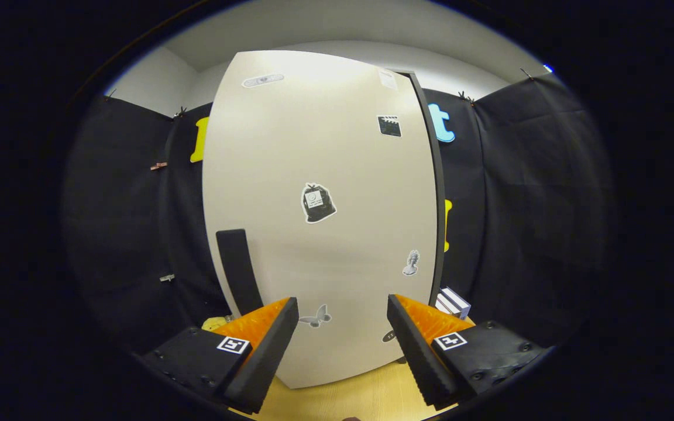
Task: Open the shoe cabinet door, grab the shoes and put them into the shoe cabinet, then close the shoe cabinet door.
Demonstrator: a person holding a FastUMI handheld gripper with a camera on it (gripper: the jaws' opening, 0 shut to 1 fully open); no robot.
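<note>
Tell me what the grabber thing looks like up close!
The gripper has two fingers shaped like wedges, wide apart, with ridged inner faces. Behind each finger sits a black block with round screws, and each block carries a small square black-and-white marker. The fingers point at the pale shoe cabinet door.

shoe cabinet door (319, 216) | pale, stickered, dark handle (239, 270) | shut, upright, just beyond spread tongs (343, 327)

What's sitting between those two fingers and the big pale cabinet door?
Nothing. In the gripper view the gripper is open, and only a bare strip of wooden floor lies before the cabinet door.
</note>
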